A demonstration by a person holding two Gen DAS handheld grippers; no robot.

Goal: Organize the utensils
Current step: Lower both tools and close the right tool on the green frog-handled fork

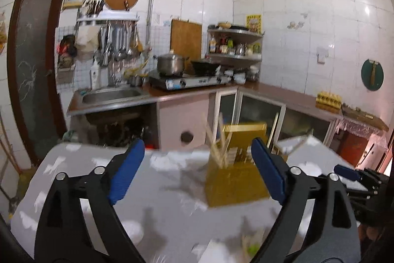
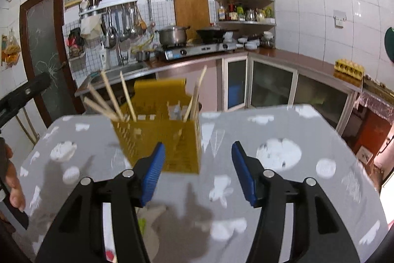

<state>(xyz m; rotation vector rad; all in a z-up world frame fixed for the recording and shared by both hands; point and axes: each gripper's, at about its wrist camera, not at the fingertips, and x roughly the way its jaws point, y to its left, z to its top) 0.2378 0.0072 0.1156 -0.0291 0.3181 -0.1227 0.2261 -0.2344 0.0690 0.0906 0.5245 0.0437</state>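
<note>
A yellow slotted utensil holder (image 2: 170, 139) stands on the grey patterned table (image 2: 283, 189). Several wooden chopsticks (image 2: 112, 97) lean out of its left side and a few (image 2: 197, 95) out of its right side. In the left wrist view the holder (image 1: 234, 176) is blurred, with chopsticks (image 1: 218, 139) sticking up. My left gripper (image 1: 198, 169) is open and empty, just in front of the holder. My right gripper (image 2: 197, 173) is open and empty, close in front of the holder. The right gripper also shows at the left wrist view's right edge (image 1: 354, 174).
A blurred white and green object (image 1: 248, 240) lies on the table near the front edge. Behind the table are a sink (image 2: 123, 70), a stove with a pot (image 2: 172, 35) and wok, cabinets, and a wall rack of hanging utensils (image 2: 123, 19).
</note>
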